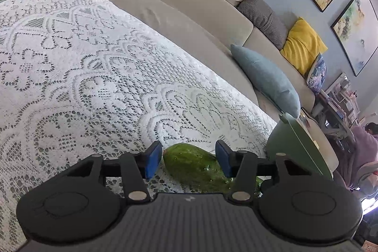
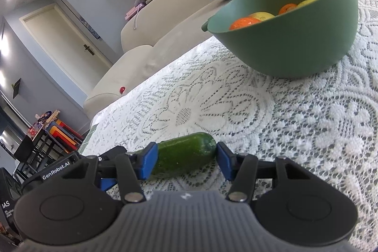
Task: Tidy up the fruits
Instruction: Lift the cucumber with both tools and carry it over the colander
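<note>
Right wrist view | table (image 2: 307,122): lace cloth | bowl (image 2: 295,46) far right, holds oranges and lemons, likely the drop spot | cucumber (image 2: 186,152) lies near on cloth, both grippers at one end each, probably for a two-handed lift | right gripper (image 2: 185,162), left gripper (image 1: 187,161): jaws flank it, contact unclear.

White openwork lace cloth (image 2: 295,122) is being seen draped over the table, a matt smooth plastic-looking green bowl (image 2: 295,39) is being shown on it, and a bumpy, slightly glossy cucumber (image 2: 186,152) skin is being lit.
</note>
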A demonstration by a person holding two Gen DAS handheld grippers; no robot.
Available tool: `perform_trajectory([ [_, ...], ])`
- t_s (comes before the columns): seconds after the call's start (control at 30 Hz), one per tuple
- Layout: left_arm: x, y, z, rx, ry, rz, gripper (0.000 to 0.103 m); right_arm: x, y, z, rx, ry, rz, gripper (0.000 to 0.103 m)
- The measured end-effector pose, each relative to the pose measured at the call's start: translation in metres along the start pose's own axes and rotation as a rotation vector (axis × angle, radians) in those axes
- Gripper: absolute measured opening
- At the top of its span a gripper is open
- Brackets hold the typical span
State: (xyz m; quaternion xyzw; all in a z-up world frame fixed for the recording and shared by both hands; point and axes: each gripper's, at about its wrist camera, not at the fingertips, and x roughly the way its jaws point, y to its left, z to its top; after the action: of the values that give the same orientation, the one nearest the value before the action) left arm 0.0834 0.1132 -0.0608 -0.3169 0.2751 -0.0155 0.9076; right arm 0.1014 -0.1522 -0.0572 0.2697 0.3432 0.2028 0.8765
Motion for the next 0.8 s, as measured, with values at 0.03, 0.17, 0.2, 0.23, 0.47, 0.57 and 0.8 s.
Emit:
perform_trajectory([
  [0.03, 0.000, 0.000, 0.000, 0.000, 0.001, -0.005, 0.053, 0.000, -0.001, 0.000, 0.004, 0.000, 0.002, 0.051],
  [0.17, -0.002, -0.002, 0.001, 0.007, 0.005, 0.001, 0.053, -0.001, -0.001, 0.000, 0.011, -0.002, 0.001, 0.050],
  [0.2, -0.003, -0.002, 0.001, 0.008, 0.003, 0.004, 0.053, -0.001, 0.000, 0.000, 0.010, -0.001, 0.002, 0.050],
  [0.23, -0.005, -0.003, 0.001, 0.012, -0.002, 0.005, 0.053, -0.002, 0.001, 0.000, 0.010, 0.000, 0.008, 0.050],
  [0.47, -0.016, -0.007, 0.005, 0.017, -0.034, -0.010, 0.053, -0.007, 0.006, 0.004, 0.008, -0.017, 0.040, 0.050],
  [0.57, -0.021, -0.011, 0.006, 0.021, -0.045, -0.021, 0.053, -0.012, 0.008, 0.008, 0.009, -0.030, 0.051, 0.050],
  [0.8, -0.036, -0.022, 0.010, 0.001, -0.059, -0.028, 0.053, -0.025, 0.013, 0.018, 0.002, -0.055, 0.080, 0.048],
])
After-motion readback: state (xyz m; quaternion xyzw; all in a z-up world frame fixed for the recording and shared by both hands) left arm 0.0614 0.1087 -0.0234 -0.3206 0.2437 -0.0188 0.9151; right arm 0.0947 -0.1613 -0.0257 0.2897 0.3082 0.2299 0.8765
